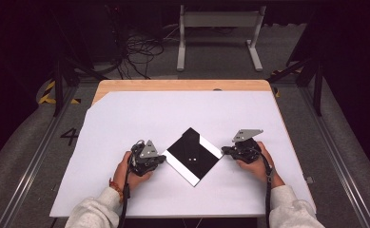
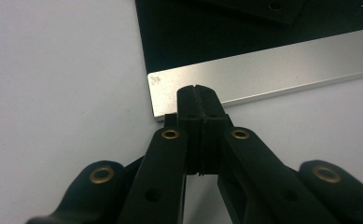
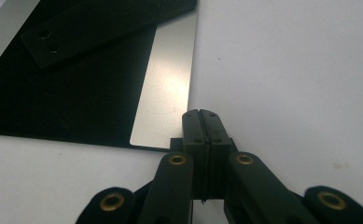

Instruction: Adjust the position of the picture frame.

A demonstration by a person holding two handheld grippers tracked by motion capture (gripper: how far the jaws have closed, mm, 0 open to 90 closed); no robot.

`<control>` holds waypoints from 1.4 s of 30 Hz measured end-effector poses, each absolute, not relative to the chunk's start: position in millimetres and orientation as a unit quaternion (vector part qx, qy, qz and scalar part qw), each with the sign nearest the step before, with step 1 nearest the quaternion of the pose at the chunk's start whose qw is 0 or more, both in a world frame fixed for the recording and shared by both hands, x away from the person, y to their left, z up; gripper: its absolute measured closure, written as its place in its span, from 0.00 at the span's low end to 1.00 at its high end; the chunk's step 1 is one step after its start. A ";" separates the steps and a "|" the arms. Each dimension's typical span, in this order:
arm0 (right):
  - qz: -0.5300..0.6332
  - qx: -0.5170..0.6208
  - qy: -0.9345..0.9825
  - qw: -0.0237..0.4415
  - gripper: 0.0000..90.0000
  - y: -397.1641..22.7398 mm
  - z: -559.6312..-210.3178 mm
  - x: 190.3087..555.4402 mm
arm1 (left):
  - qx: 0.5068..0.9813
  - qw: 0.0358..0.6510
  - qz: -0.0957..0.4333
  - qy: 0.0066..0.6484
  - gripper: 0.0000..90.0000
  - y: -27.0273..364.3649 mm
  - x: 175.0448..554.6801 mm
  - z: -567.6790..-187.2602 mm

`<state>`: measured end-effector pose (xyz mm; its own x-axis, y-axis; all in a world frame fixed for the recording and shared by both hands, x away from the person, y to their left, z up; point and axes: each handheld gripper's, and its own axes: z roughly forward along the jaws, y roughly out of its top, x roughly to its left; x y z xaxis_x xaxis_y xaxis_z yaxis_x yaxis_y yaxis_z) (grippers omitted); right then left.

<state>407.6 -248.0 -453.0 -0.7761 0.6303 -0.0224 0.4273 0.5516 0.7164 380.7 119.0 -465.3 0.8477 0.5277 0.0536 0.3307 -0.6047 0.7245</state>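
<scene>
High view: white sheet covers most of a wood table, and a square black plate with silver strips along two edges lies on it turned like a diamond, near the person's edge, centred between the two hands. A narrow black bar with two small holes lies on top of the plate, running toward its far corner. Left hand holds the left gripper just beside the plate's left corner; right hand holds the right gripper just beside the right corner. Each gripper carries a grey three-cornered plate on top, cables trail back along the sleeves. Left gripper view: jaws clenched together, nothing between them, tips over the near edge of a silver strip close to its corner; cannot tell if they touch it. Right gripper view: jaws also pressed shut and empty, tips at the edge of the other silver strip, near its end; contact not clear. Bar is visible there too, flat on the black surface, two holes at one end.
</scene>
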 end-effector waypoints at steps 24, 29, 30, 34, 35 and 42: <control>0.367 0.313 0.865 0.138 1.00 -238.4 -454.2 398.3 | 0.887 0.372 0.131 0.238 1.00 118.3 383.9 -464.9; 0.362 0.302 0.872 0.129 1.00 -237.2 -453.0 388.0 | 0.887 0.371 0.130 0.240 1.00 117.9 389.7 -464.6; 0.362 0.302 0.872 0.129 1.00 -237.2 -453.0 388.0 | 0.887 0.371 0.130 0.240 1.00 117.9 389.7 -464.6; 0.363 0.294 0.877 0.113 1.00 -238.6 -452.5 380.5 | 0.887 0.374 0.125 0.241 1.00 117.4 395.3 -464.6; 0.363 0.294 0.877 0.113 1.00 -238.6 -452.5 380.5 | 0.887 0.374 0.126 0.241 1.00 116.9 396.7 -464.6; 0.379 0.293 0.871 0.105 1.00 -240.6 -455.7 367.2 | 0.882 0.379 0.127 0.250 0.99 116.9 400.8 -465.8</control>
<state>367.2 -240.6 -455.7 -0.8067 0.5896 0.0396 0.4308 0.5409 0.7224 400.8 116.9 -465.8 0.8426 0.5373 0.0353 0.3446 -0.5884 0.7314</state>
